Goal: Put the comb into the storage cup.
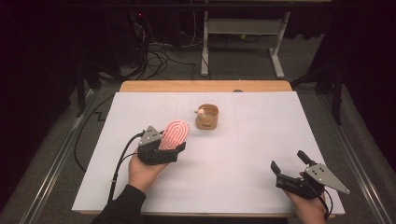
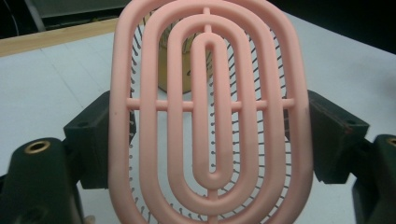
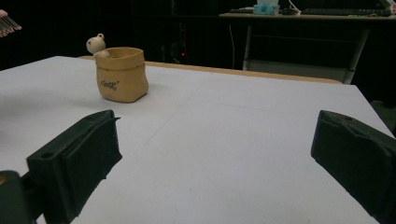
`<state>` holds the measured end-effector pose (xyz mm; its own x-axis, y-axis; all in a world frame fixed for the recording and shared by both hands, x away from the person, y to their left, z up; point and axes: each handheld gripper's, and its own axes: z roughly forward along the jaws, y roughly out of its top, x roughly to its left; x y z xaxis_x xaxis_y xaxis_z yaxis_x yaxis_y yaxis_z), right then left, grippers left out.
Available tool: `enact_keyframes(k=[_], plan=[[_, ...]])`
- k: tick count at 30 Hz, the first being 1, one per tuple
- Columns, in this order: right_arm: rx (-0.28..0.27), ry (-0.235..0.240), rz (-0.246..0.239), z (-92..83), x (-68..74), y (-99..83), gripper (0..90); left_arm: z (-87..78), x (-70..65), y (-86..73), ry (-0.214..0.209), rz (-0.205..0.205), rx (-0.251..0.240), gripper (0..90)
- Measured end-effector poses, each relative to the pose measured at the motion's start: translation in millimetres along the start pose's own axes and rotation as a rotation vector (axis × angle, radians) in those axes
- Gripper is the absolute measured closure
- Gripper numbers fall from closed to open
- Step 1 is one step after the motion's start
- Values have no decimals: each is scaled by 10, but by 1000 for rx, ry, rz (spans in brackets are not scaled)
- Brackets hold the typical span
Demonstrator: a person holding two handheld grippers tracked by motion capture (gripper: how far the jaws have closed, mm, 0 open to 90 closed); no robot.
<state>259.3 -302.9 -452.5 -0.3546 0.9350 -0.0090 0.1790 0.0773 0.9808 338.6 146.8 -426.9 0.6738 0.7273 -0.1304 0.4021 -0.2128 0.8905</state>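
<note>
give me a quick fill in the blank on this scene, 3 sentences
1. The left gripper holds a pink ____.
2. The tan pot has a small ____ figure on its rim.
3. The right gripper has its fingers ____, with nothing between them.

Missing words: brush; bear; open

Room dim, surroundings near black — white table lit evenly from above, no harsh glare. Shadows faint. Pink brush close to lens, slightly soft — tan pot fairly sharp, all frames a bit grainy.
</note>
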Motion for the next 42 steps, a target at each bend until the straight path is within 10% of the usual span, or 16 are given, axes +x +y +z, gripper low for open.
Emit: enact_keyframes(k=[42], plan=[[10,3,-3,12,26,-21,16,171,-308,195,-59,85,-111,184]])
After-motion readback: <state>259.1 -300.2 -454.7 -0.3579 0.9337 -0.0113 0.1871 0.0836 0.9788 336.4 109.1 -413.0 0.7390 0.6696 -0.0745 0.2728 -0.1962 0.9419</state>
